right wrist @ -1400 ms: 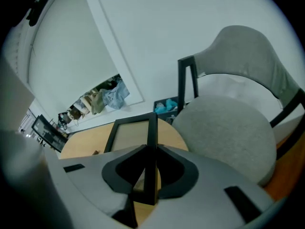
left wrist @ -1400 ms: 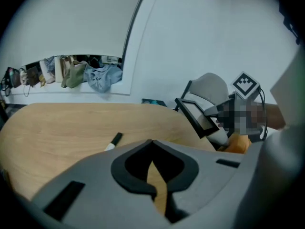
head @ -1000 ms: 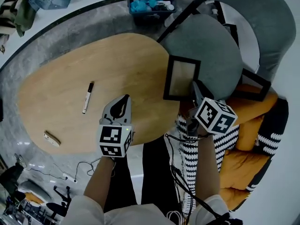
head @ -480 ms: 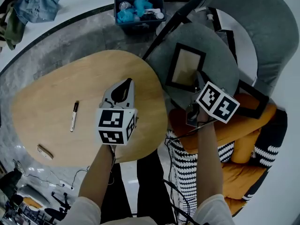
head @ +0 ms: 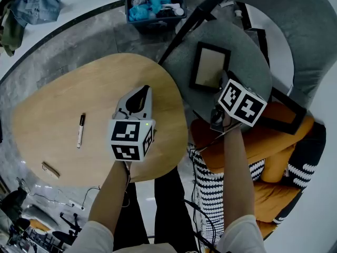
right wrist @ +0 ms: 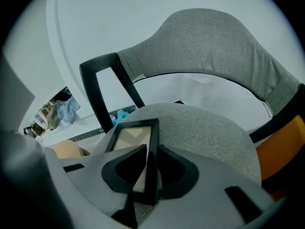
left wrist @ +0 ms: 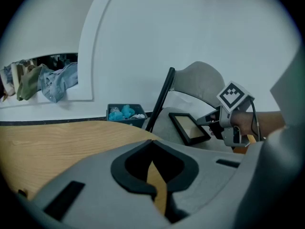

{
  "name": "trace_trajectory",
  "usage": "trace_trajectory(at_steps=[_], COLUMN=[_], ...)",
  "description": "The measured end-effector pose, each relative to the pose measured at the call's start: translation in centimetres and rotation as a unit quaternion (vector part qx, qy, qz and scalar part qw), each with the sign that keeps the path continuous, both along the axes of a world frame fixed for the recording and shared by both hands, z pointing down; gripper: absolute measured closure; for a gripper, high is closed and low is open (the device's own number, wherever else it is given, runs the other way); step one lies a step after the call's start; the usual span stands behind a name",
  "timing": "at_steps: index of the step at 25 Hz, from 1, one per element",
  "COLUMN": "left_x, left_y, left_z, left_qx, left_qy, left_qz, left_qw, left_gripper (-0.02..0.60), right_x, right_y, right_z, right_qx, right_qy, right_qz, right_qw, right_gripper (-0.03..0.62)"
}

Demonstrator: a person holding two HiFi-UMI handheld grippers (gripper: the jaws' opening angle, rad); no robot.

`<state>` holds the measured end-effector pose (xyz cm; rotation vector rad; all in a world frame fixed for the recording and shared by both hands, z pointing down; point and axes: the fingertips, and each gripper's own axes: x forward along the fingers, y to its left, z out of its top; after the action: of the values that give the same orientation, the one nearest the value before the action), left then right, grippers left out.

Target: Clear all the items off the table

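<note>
A black picture frame (head: 210, 66) with a tan pane lies on the grey chair seat (head: 253, 62), right of the table. My right gripper (head: 225, 81) is shut on the frame's near right rail (right wrist: 151, 142). On the wooden table (head: 63, 99) lie a black-and-white marker (head: 80, 130) at the left and a small tan piece (head: 50, 169) near the front-left edge. My left gripper (head: 144, 91) hovers over the table's right part, shut, with nothing between its fingers (left wrist: 152, 144).
A dark bin (head: 154, 7) with blue items stands on the floor behind the table. A second black frame (head: 284, 112) rests on the orange cushions (head: 274, 141) at the right. A black chair leg (head: 192, 20) slants across between bin and seat. Clothes (head: 37, 1) lie far left.
The right gripper has carried the frame away from the table's right edge and further onto the chair seat. The left gripper has stayed over the table, still shut.
</note>
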<state>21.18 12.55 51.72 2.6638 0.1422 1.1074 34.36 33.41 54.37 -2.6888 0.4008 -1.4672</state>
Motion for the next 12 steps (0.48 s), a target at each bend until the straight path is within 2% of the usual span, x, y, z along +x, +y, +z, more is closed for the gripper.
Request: trace_trajectory(at_steps=[4,12], left_x=[-0.4,-1.3], left_y=[-0.4,-1.5], left_z=[0.1,-0.6], left_qx=[0.000,0.004], left_qy=[-0.001,0.005], left_qz=[-0.004,-0.014], left_qw=[1.0000,0.9999], left_gripper=[0.574,0.574], right_x=[0.3,-0.7], right_y=[-0.4,-0.2], right_z=[-0.3,-1.0], right_qx=[-0.009,-0.010], right_qy=[0.014,0.021], right_qz=[-0.014,-0.004], right_qw=[1.000,1.000], right_gripper=[0.476,0.476])
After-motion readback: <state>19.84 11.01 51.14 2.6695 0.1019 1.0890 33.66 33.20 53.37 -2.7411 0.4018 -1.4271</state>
